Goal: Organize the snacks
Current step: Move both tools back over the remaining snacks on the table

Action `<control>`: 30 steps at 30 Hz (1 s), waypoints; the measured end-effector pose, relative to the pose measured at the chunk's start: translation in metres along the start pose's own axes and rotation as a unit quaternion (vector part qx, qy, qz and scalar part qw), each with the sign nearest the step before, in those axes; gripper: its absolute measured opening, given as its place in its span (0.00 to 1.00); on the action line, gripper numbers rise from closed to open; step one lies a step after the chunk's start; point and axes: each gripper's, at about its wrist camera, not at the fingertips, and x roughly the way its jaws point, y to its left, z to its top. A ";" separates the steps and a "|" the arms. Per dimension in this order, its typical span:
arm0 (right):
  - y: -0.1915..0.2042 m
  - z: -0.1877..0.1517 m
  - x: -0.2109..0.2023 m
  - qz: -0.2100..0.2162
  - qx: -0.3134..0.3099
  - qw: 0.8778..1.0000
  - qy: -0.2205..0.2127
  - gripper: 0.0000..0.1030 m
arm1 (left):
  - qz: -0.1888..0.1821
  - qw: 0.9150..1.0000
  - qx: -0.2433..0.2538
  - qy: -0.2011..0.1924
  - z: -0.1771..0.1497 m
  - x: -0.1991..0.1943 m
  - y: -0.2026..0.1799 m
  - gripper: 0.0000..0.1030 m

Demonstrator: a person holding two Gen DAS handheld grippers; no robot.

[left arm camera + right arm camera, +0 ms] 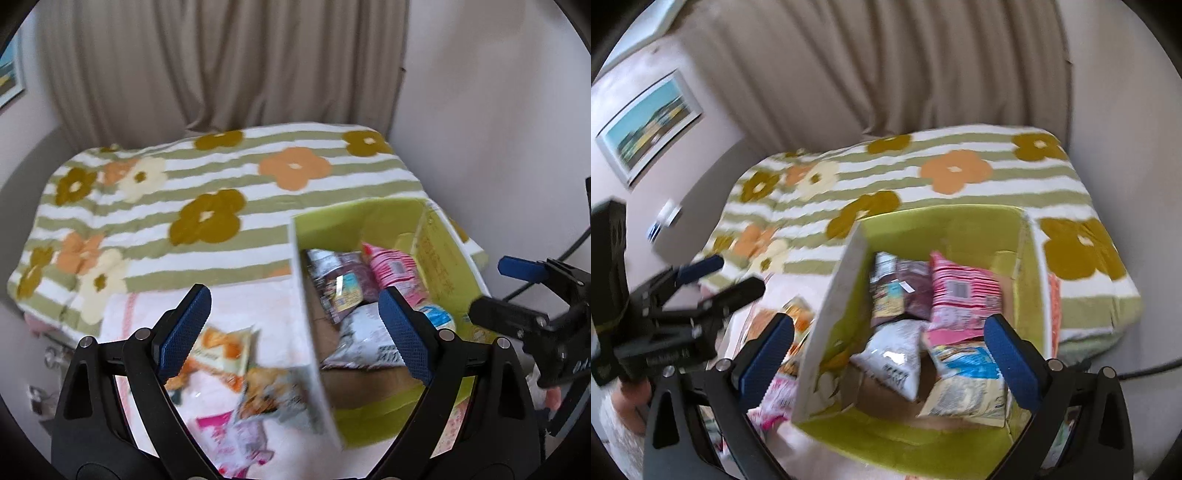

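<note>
Your right gripper (888, 354) hangs wide and empty over the green box (960, 225) of snack packets (964, 295); your left gripper (295, 328) gapes empty too.

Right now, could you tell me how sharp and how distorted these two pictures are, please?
Left wrist view: snacks and box smeared by motion blur, blanket bowed by the fisheye. Right wrist view: picture and left claw blurred, corners black.

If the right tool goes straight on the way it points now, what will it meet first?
Probably the snack packets in the green box, most likely the white packet, though depth is unclear. The right tool is open and empty.
</note>
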 end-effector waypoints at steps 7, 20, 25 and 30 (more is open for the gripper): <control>0.051 -0.012 0.009 0.062 -0.053 0.997 0.016 0.99 | 0.072 0.996 -0.053 0.006 -0.041 -0.042 0.060 0.89; 0.158 -0.073 0.052 0.128 -0.091 0.984 0.082 0.99 | 0.148 0.982 -0.108 0.048 -0.137 -0.093 0.192 0.89; 0.186 -0.108 0.076 0.113 -0.053 0.985 0.115 0.99 | 0.125 0.983 -0.095 0.090 -0.175 -0.080 0.222 0.89; 0.207 -0.145 0.096 0.096 -0.002 0.986 0.139 0.99 | 0.095 0.984 -0.058 0.138 -0.215 -0.060 0.239 0.89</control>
